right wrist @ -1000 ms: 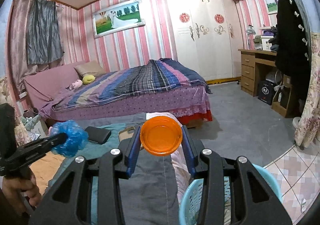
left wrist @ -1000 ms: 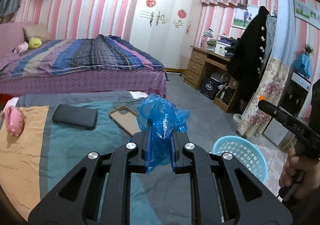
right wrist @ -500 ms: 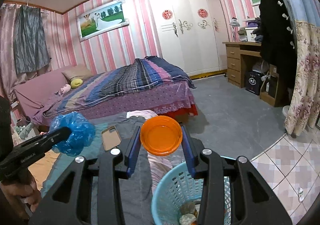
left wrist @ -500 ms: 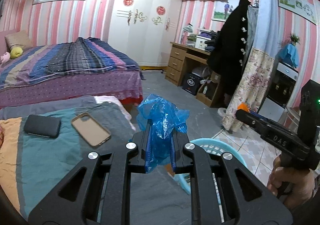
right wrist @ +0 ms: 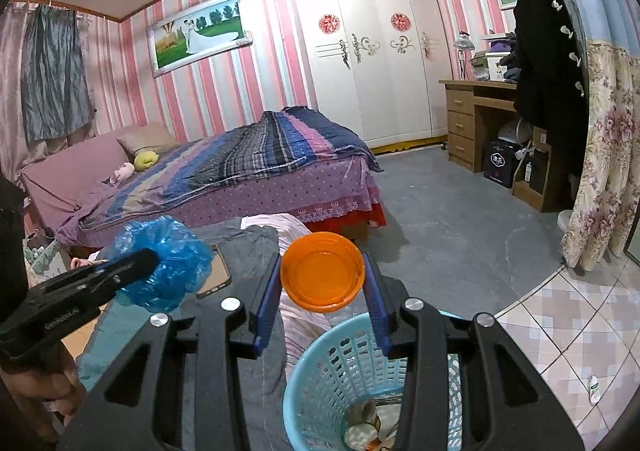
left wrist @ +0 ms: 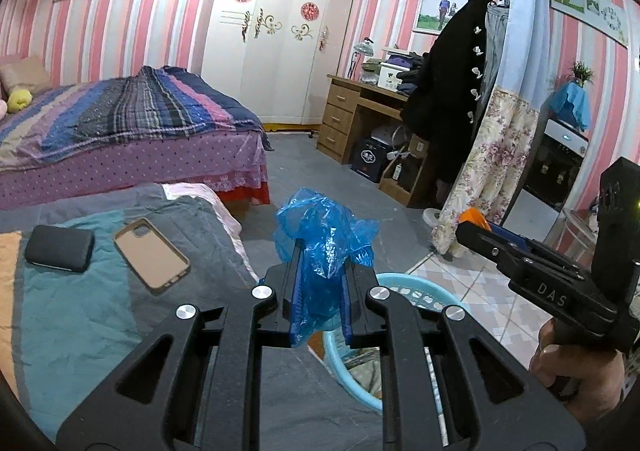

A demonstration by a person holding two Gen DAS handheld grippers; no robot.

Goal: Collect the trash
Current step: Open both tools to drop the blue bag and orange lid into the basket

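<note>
My left gripper (left wrist: 320, 251) is shut on a crumpled blue plastic bag (left wrist: 326, 247), held at the near rim of a light blue perforated trash basket (left wrist: 416, 293). The bag also shows in the right wrist view (right wrist: 168, 263). My right gripper (right wrist: 322, 271) is shut on an orange plastic lid (right wrist: 322, 271), held above the basket (right wrist: 344, 363), which holds some trash at its bottom. The right gripper shows side-on in the left wrist view (left wrist: 474, 225).
A low bed with a teal, grey and orange cover (left wrist: 80, 311) lies on the left, with a phone case (left wrist: 151, 255) and a black wallet (left wrist: 59, 249) on it. A larger bed (left wrist: 120, 127), a wooden desk (left wrist: 360, 111) and a floral curtain (left wrist: 484, 167) stand beyond.
Both grippers have swung right and moved toward the basket with their loads. The basket now sits lower and closer under both grippers.
</note>
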